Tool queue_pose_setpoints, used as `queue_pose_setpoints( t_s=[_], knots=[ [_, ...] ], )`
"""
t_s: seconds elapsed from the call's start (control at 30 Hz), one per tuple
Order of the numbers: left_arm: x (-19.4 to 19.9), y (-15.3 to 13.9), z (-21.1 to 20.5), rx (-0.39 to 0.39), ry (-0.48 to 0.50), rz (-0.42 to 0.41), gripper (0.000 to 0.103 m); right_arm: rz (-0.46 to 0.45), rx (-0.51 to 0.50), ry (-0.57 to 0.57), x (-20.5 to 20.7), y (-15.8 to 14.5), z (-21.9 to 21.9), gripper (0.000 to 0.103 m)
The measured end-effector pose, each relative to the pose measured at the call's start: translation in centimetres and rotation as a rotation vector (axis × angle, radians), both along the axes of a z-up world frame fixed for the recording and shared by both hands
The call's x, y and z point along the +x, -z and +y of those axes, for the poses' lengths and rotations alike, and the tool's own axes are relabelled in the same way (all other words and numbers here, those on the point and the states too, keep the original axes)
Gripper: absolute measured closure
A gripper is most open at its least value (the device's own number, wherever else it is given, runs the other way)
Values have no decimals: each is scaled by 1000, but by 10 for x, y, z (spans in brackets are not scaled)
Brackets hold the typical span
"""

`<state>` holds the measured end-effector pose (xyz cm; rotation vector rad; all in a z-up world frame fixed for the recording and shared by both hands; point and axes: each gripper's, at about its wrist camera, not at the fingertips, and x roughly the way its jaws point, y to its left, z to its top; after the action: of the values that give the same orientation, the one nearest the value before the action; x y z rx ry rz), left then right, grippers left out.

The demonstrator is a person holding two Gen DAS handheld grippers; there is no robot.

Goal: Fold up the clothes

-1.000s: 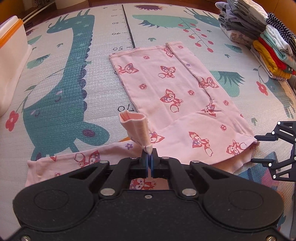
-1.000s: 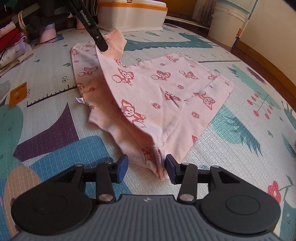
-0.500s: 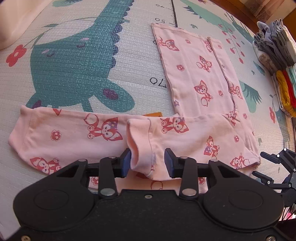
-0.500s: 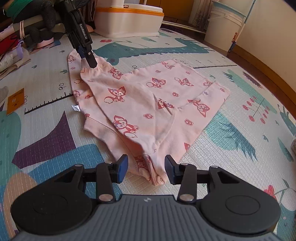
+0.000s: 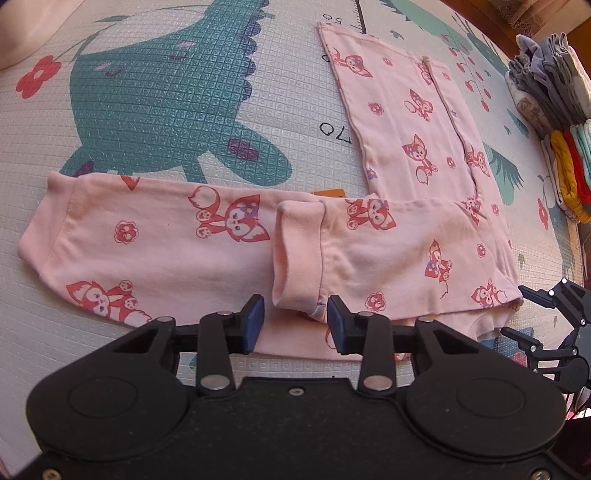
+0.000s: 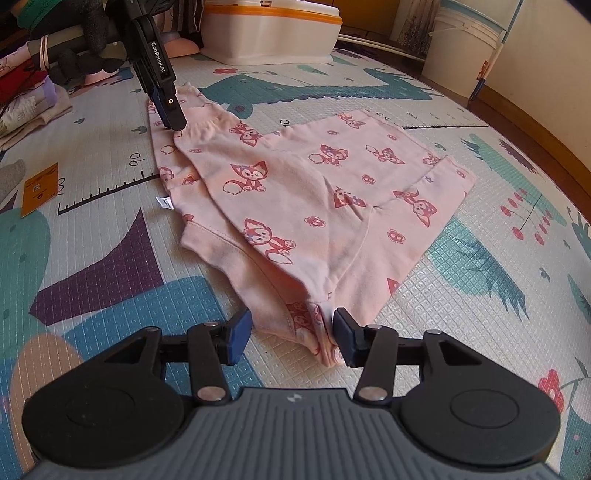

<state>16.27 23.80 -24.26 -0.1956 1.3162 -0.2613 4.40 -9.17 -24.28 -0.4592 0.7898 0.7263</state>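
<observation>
A pink shirt with red fox prints (image 5: 413, 122) (image 6: 325, 192) lies flat on the play mat. One sleeve is folded across the body, its cuff (image 5: 295, 254) lying just in front of my left gripper (image 5: 295, 326), which is open with nothing in it. The other sleeve (image 5: 122, 236) stretches out to the left. My right gripper (image 6: 291, 334) is open at the shirt's near corner, with a bunched fold of fabric (image 6: 317, 332) lying between its fingers. The left gripper (image 6: 171, 114) also shows in the right wrist view, at the far cuff.
A pile of folded clothes (image 5: 554, 110) sits at the mat's right edge. A white bin with an orange rim (image 6: 269, 29) and a white bucket (image 6: 461, 48) stand beyond the mat. An orange tag (image 6: 38, 188) lies on the mat at left.
My left gripper carried the sleeve cuff over the shirt, laid it down and opened. It has since drawn back a little. The right gripper stayed open at the corner.
</observation>
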Motion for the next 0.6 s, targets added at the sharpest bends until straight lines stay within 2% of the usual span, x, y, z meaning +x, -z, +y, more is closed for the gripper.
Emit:
queue_pose_setpoints(
  t_s=[0.03,0.1,0.13,0.2,0.33,0.6],
  knots=[
    [0,-1,-2,14,10,-12,77,-4,3,3,0,-1,0,54],
    [-1,-1,-2,12,6,-14,82,-23,8,4,0,-3,-1,54],
    [-1,-1,-3,17,11,-17,90,-29,12,4,1,-4,-1,54],
    [-3,-3,-6,34,31,-28,96,-35,14,2,1,-5,-2,54],
    [-4,-15,-20,59,102,-65,100,-1,17,17,3,3,-4,54],
    [24,-63,-73,-67,182,-172,100,-37,31,46,4,1,-5,54]
  ],
)
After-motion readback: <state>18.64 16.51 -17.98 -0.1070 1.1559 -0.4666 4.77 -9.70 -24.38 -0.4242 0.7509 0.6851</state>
